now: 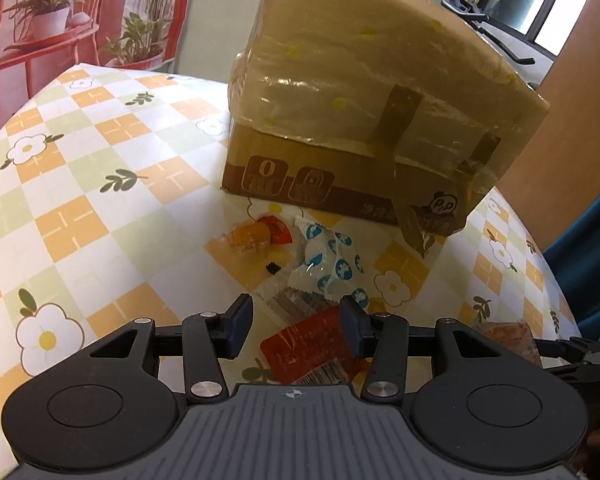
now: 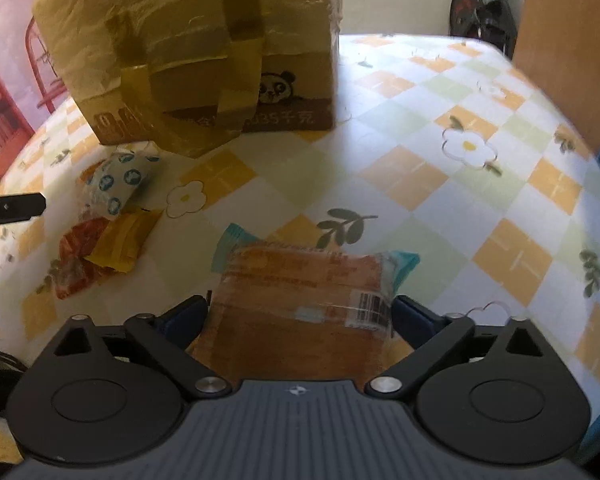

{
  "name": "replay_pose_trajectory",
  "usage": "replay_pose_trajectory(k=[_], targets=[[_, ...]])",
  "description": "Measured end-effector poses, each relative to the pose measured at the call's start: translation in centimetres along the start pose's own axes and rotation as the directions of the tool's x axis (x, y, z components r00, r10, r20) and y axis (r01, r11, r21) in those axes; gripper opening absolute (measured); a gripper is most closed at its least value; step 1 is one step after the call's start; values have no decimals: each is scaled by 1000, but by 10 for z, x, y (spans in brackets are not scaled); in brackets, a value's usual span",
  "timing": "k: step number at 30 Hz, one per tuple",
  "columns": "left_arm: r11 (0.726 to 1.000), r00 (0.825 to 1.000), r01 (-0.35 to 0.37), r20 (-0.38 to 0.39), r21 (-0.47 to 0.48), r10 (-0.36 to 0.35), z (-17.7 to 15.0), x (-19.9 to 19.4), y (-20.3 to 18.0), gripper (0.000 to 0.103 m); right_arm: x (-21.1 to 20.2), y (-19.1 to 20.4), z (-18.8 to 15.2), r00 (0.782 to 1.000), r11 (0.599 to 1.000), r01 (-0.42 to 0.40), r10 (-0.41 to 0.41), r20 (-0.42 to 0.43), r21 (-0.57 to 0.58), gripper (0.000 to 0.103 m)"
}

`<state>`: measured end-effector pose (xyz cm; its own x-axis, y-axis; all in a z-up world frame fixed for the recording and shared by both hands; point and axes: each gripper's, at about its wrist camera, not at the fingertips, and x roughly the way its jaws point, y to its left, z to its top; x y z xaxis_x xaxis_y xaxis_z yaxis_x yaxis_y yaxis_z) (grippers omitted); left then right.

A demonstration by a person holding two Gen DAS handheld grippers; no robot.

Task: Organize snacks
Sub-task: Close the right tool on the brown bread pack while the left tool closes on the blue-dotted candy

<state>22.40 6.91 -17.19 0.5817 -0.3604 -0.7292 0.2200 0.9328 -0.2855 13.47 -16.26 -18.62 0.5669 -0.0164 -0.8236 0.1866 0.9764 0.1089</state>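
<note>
A taped cardboard box stands on the checked tablecloth; it also shows in the right wrist view. In front of it lie a blue-and-white snack bag, an orange candy and a red packet. My left gripper is open above the red packet, not touching it. My right gripper holds a brown wrapped cake between its fingers. The blue-and-white bag, a yellow packet and an orange-red wrapper lie to its left.
The tablecloth spreads to the right of the box. Red plant stands are beyond the table at the left. A brown panel stands at the far right. The left gripper's finger shows at the left edge.
</note>
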Motion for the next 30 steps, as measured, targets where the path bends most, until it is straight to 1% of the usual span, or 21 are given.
replay_pose_trajectory(k=[2, 7, 12, 18, 20, 24, 30], targets=[[1000, 1000, 5, -5, -7, -5, -1, 2, 0, 50, 0, 1, -1, 1000, 1000, -5, 5, 11, -10, 92], [1000, 1000, 16, -9, -11, -16, 0, 5, -1, 50, 3, -1, 2, 999, 999, -27, 28, 40, -30, 86], [1000, 1000, 18, -7, -10, -18, 2, 7, -3, 50, 13, 2, 16, 996, 997, -28, 34, 81, -70, 83], [999, 1000, 0, 2, -41, 0, 4, 4, 3, 50, 33, -1, 41, 991, 995, -30, 42, 124, -95, 81], [999, 1000, -5, 4, -48, 5, 4, 4, 5, 50, 39, -2, 45, 987, 994, -27, 43, 154, -104, 81], [998, 1000, -14, 3, -57, 14, 5, 5, 5, 50, 46, -3, 41, 974, 994, -36, 58, 217, -106, 81], [999, 1000, -15, -4, -52, 15, 8, 11, 0, 50, 46, -10, 25, 946, 993, -62, 90, 310, -100, 82]])
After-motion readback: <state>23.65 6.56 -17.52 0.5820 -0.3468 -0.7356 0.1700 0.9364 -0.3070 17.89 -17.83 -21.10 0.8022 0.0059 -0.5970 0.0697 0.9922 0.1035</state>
